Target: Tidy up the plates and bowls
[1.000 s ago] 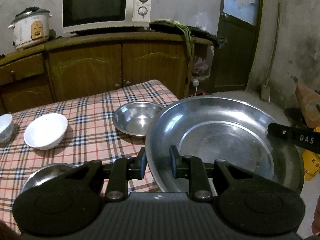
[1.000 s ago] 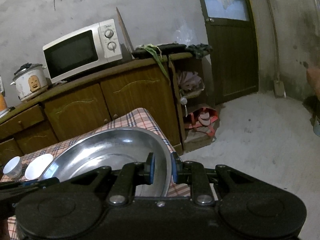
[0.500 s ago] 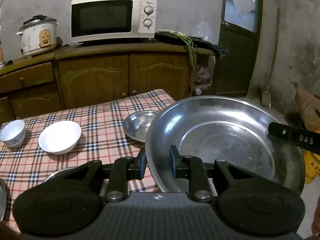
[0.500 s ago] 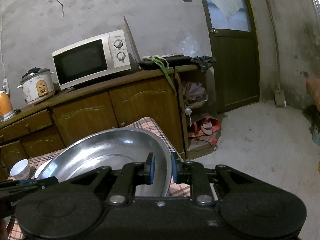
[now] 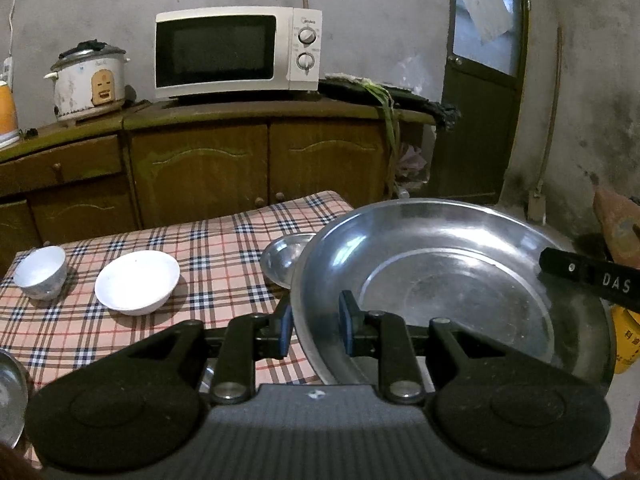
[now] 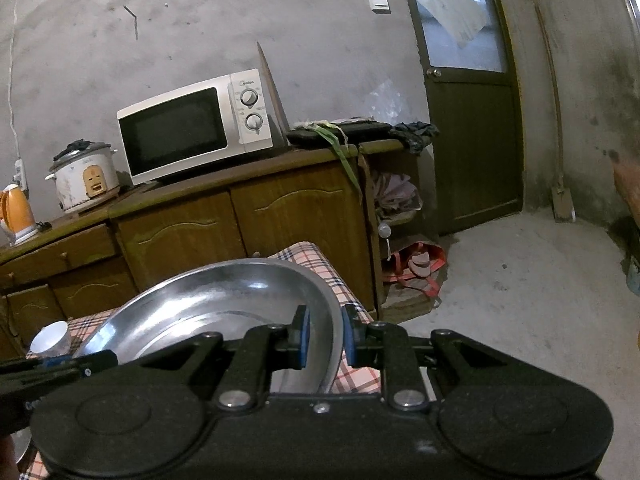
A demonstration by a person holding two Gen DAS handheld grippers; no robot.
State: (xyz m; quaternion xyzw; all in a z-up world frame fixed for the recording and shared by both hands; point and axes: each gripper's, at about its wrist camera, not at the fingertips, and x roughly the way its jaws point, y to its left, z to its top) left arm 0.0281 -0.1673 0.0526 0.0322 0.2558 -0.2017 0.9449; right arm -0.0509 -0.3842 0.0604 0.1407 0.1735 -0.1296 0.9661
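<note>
— Basin [image 5: 452, 276]: big, round, stainless steel, shallow, with a flat bottom ringed by a faint circle, sloping wall, thin rolled rim. Dull and scuffed inside, brighter along the near wall.

— Held where?

— Raised off the counter [image 5: 224, 256], hanging partly past its right end, above the floor. Clamped at two places on the rim: left claw [image 5: 314, 328] closed on the near-left edge, one blue-padded finger outside the wall, one inside; right claw [image 6: 324, 340] closed on the opposite edge the same way.

— Tilted?

— Roughly level in the left wrist view; hard to judge more than that.

— Other dishes?

— On the checked cloth: small steel dish [image 5: 286, 258] just beside the basin's left rim and partly hidden behind it; white bowl [image 5: 137, 282] farther left, upright; white cup [image 5: 40, 272] near the far-left edge. Sliver of another steel rim [image 5: 12, 400] at the lower left, cut off by the frame.

— Behind?

— Wooden cabinet [image 5: 200, 172] carrying a white microwave [image 5: 238, 52] and a rice cooker [image 5: 88, 80].
</note>
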